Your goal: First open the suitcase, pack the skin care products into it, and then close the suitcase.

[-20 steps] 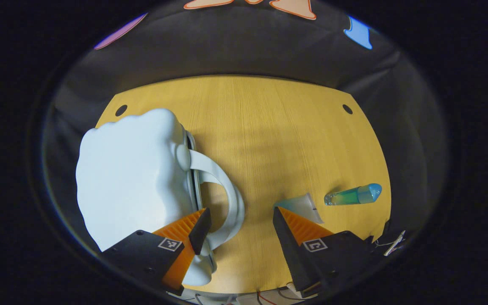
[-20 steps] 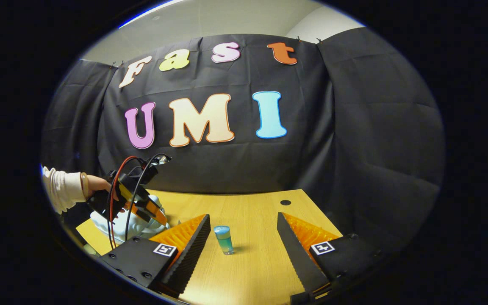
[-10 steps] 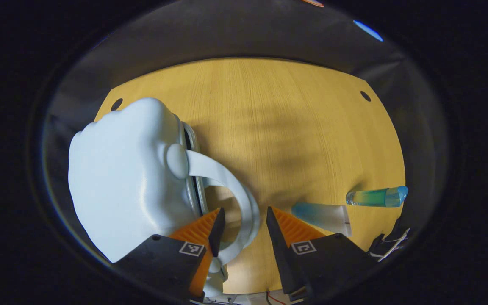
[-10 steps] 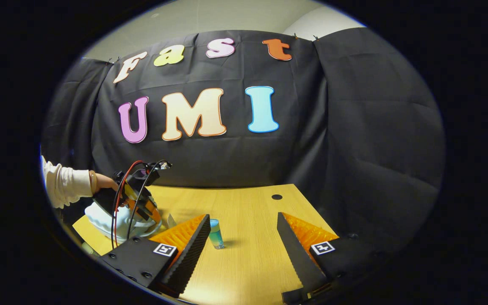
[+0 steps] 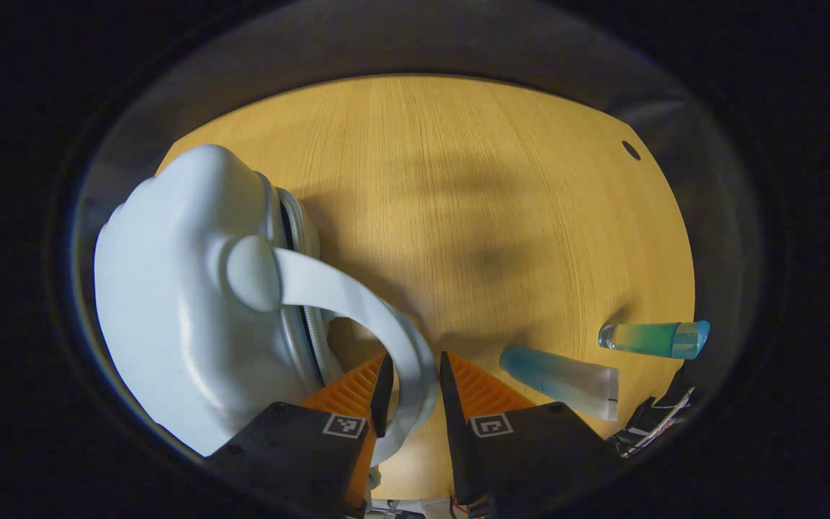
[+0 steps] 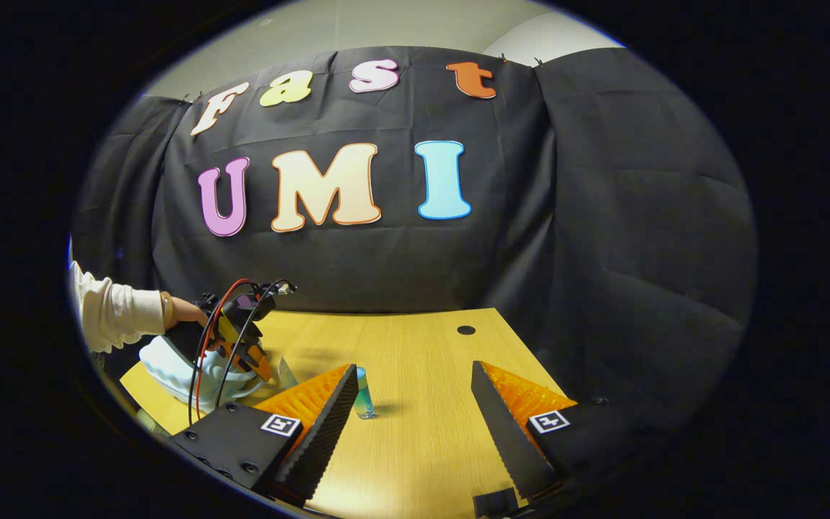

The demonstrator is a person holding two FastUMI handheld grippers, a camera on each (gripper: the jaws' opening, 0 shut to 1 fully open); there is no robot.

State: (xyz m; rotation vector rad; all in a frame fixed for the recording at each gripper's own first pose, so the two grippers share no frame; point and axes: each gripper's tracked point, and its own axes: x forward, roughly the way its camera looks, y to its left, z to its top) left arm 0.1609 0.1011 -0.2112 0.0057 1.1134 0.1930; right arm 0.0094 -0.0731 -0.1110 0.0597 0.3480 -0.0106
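This is a recording booth, not a real home. A black cloth point(image 6: 602, 216) hangs as the wall behind a plain wooden table point(image 6: 422, 432) with cable holes, and a pale room wall point(image 6: 386, 29) shows above the cloth. Loose red and black wires point(image 6: 228, 324) run along a hand-held tool.

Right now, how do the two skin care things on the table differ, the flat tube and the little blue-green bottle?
The tube is flat, frosted pale with a blue end, and flares to a wide crimped end; the bottle is round, clear, and fades from yellow-green to blue. The tube is the larger and lies close beside the left tool; the bottle sits farther off near the table edge. Both rest on the table, outside the suitcase.
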